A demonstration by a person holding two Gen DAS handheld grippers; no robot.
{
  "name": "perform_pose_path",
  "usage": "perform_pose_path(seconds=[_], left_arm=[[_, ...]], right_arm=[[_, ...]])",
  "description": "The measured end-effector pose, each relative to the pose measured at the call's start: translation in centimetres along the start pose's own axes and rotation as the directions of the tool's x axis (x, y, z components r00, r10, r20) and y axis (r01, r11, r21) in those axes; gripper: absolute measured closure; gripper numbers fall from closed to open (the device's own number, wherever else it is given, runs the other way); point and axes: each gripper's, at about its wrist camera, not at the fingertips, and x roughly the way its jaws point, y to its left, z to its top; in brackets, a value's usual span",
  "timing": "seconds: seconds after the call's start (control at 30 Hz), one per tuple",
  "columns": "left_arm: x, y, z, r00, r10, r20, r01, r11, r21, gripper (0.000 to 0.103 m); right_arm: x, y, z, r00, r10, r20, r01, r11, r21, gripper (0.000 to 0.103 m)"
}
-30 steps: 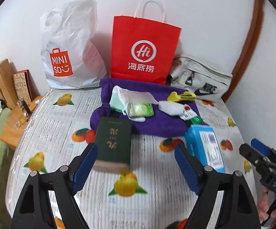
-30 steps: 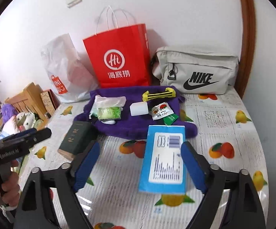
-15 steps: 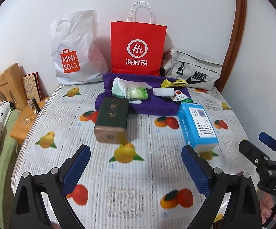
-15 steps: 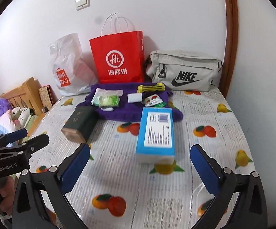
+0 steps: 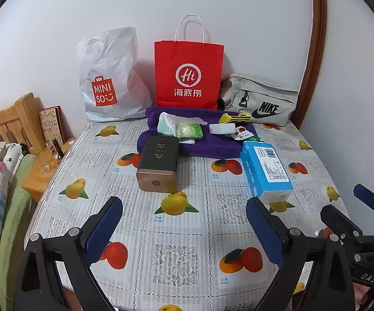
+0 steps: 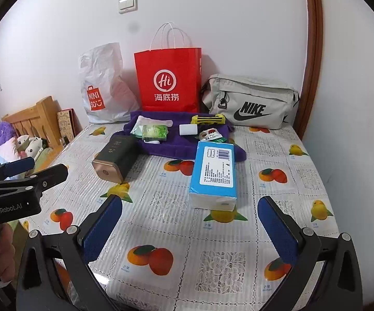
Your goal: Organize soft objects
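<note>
Fruit-print tabletop (image 5: 187, 246): blue tissue pack (image 5: 265, 171) right-centre, green tin (image 5: 158, 163) left, both grippers' fingers (image 5: 104, 226) wide apart, empty; risk: squeezing the soft pack crushes it.

Ahead of the hand-held gripper (image 5: 184, 223), the desk (image 5: 176, 233) carries a dark tin (image 5: 158, 163), a blue tissue pack (image 5: 265, 171), a purple towel (image 5: 212, 150) and three bags.

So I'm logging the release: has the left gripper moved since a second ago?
Yes. The left gripper, jaws just opened and empty, backed away from the dark green box.
</note>
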Motion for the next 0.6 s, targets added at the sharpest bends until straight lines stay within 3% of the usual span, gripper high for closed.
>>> perform_pose_path(seconds=[0.6], left_arm=[[0.04, -0.15, -0.37, 1.0, -0.001, -0.007, 0.001, 1.0, 0.004, 0.006]], right_arm=[[-0.42, 0.01, -0.24, 1.0, -0.016, -0.002, 0.016, 1.0, 0.006, 0.0]])
